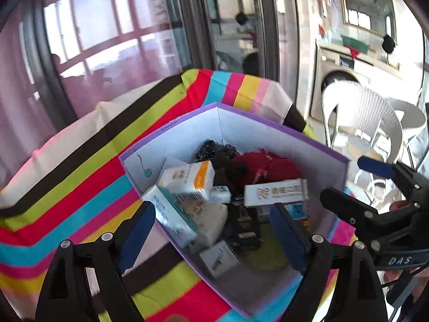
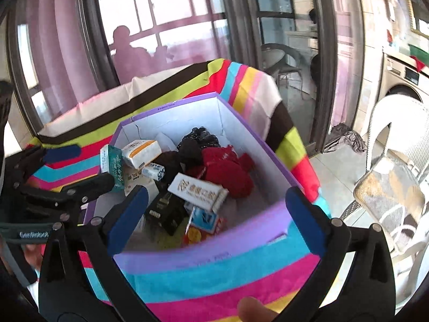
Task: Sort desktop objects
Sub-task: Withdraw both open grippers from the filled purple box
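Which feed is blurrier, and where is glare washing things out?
Left wrist view: motion smear on the purple box and the cartons inside; white chair blown out by sunlight. Right wrist view: sharper in the box; glare on the chair.

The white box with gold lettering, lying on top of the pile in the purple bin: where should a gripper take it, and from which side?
Grip the white box with gold lettering across its narrow width, near the middle, coming from above. It lies flat on top of the pile in the purple bin, so its long edges are exposed. The right gripper, jaws open and empty, looks closest.
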Available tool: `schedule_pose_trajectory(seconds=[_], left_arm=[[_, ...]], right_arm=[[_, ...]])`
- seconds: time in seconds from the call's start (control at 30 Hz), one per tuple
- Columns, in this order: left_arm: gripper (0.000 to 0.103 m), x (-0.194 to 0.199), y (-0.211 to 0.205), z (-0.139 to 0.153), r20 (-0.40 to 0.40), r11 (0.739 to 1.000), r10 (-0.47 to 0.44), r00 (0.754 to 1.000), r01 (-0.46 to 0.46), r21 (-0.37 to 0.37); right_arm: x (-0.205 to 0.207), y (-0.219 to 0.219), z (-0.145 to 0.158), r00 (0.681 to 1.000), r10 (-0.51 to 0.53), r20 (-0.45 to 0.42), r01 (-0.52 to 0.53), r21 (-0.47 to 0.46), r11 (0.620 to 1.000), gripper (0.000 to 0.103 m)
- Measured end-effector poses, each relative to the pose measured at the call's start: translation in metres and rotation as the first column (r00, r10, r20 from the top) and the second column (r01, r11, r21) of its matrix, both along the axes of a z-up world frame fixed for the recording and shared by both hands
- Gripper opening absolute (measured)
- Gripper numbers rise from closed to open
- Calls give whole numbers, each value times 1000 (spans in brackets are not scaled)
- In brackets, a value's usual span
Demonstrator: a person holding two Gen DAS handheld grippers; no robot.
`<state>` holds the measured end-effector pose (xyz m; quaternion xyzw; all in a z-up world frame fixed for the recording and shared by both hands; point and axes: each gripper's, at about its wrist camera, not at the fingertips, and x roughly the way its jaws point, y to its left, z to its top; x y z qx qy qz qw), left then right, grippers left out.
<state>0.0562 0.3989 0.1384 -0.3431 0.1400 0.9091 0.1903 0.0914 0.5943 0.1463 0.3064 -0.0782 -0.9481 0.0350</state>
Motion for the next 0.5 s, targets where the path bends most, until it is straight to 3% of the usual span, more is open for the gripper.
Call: schedule_pose_trajectory(seconds=[0.1,0.17,0.27,0.4,0.5], left_arm=[[88,12,-1,5,52,998,-35,998,33,47],[93,16,1,8,72,993,-91,993,86,76],[103,23,10,9,8,997,-76,997,76,14],[103,21,11,7,29,996,-85,996,84,25],[103,19,13,4,30,997,-77,997,77,2]], right_arm=[[18,11,-1,1000,-2,-11,2,-45,999,102],[25,15,1,1000,-17,-9,17,-19,1000,102],[31,18,8,999,-36,-27,37,24,999,102],[29,28,14,996,-82,-32,83,26,996,102],[25,26,19,997,-61,-41,62,17,998,102]])
